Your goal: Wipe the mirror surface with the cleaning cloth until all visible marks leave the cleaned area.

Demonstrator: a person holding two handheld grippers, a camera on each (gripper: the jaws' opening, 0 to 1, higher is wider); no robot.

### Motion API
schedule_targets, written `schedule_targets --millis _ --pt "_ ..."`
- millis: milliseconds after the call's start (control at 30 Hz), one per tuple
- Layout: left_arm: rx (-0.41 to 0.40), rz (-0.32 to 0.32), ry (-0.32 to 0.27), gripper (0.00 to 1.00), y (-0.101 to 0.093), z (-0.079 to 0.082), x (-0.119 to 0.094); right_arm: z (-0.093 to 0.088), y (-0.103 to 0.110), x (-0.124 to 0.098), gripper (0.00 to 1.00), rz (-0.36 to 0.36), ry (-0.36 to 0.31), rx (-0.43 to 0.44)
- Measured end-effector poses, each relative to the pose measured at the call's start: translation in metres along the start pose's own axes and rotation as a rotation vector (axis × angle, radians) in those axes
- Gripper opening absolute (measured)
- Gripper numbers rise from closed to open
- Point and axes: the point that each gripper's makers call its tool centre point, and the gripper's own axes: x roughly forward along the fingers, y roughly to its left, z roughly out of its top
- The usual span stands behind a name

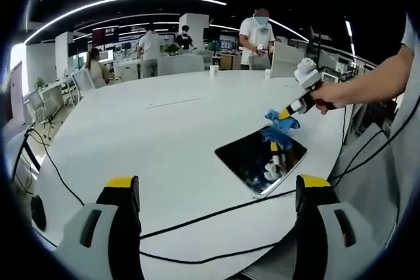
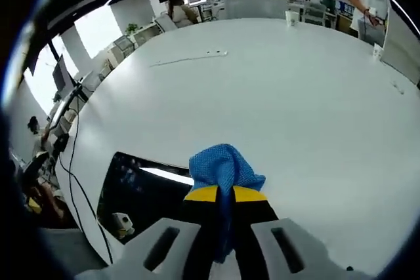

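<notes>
Mirror (image 1: pixel 261 160) is your landmark: it lies flat on the white table (image 1: pixel 151 136), a dark rectangular panel close to the table's near edge, with its long axis running from near the black cable (image 1: pixel 216 213) away toward the far side of the table. Your right gripper (image 2: pixel 227 193) is the one placed to work it. In the right gripper view its yellow-tipped jaws are pinched together on the blue cleaning cloth (image 2: pixel 225 167), which bunches up beyond the tips, and the mirror (image 2: pixel 141 191) sits just to the left of and below those tips. So the wipe, by my reading, calls for a sweep leftward across the glass along that long axis.

From the left gripper view you get what the right one can't give: the whole mirror outline, the right gripper (image 1: pixel 287 115) held by your hand (image 1: pixel 326 97) over the mirror's far end, and the cloth (image 1: pixel 279 130) hanging onto the glass there. Whether it presses on the surface I can't tell.

Your left gripper (image 1: pixel 216 191) stands well back from the mirror, jaws spread wide, holding nothing. Marks on the glass are too small to make out.
</notes>
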Motion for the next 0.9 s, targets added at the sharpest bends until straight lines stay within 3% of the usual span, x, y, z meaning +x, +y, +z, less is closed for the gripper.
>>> schedule_targets --millis 300,600,900 --pt "0.009 -0.01 0.002 0.99 -0.004 -0.001 -0.001 -0.008 0.014 0.021 0.01 -0.01 0.038 -0.04" --pt "-0.025 0.016 -0.001 0.99 0.005 -0.008 -0.004 -0.009 0.016 0.019 0.02 -0.029 0.068 -0.056" --pt "-0.022 0.021 -0.003 0.99 0.007 -0.006 -0.004 -0.006 0.038 0.031 0.01 -0.021 0.068 -0.095"
